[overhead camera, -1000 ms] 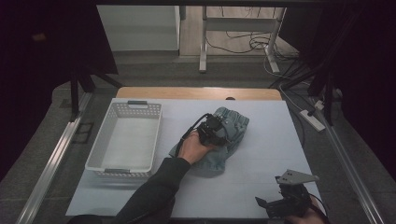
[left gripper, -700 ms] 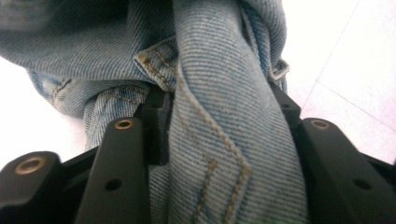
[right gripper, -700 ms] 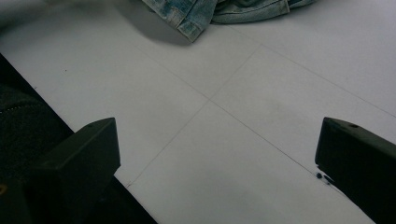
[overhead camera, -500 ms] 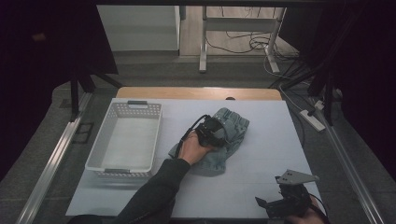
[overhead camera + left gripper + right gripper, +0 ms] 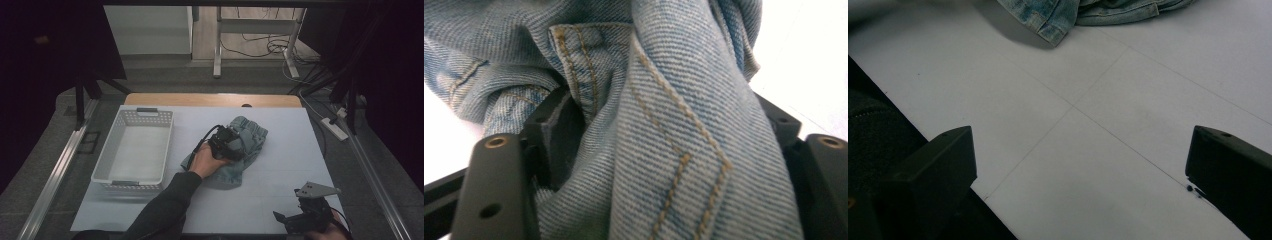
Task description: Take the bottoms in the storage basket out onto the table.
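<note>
Crumpled denim garment (image 5: 245, 145) is seen mid-tabletop (image 5: 280, 190), just right of the white basket (image 5: 135, 150). Left gripper (image 5: 235, 146) is pressed into it, a denim fold clamped between the jaws. Right gripper (image 5: 300, 220) is held at the near right edge, jaws spread wide over bare surface.

the white tabletop (image 5: 280, 190) stands in a dim room on grey floor (image 5: 165, 75). beyond the tabletop's far edge a metal frame leg (image 5: 217, 40) rises among loose cables (image 5: 260, 47). right of the tabletop a power strip (image 5: 335, 128) lies on the floor.
</note>
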### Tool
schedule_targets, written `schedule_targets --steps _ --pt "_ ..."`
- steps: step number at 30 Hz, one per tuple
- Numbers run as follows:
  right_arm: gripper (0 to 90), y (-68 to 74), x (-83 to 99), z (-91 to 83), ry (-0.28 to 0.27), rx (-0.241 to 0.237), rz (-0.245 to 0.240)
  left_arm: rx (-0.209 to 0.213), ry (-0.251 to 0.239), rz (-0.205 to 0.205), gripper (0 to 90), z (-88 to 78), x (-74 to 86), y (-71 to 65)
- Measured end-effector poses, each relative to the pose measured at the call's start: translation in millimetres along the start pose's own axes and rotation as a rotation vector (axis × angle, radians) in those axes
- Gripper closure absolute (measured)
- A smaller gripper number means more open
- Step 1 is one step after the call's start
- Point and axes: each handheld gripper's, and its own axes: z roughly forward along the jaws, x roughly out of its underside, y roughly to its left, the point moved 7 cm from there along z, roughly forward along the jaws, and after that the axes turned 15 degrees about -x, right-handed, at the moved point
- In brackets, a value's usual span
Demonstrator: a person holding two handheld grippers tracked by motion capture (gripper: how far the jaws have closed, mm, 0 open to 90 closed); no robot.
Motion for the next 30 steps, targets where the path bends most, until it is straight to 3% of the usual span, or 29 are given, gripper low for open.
schedule_targets --steps 9,19,25,30 --pt "0.2 0.2 0.1 0.2 0.002 -0.002 -0.001 -0.007 0.002 0.013 23.6 -1.1 -1.3 -1.7" --pt "0.2 0.4 0.1 0.5 0.004 -0.003 -0.002 -0.088 -0.006 0.03 11.5 -4.7 -3.7 -0.1" --pt "0.2 0.4 0.2 0.7 0.005 -0.005 -0.003 -0.05 0.014 -0.009 6.9 -8.4 -2.7 0.9" --pt "0.2 0.5 0.3 0.9 0.009 -0.005 -0.004 -0.01 0.013 -0.012 1.7 -10.9 -2.5 -0.5"
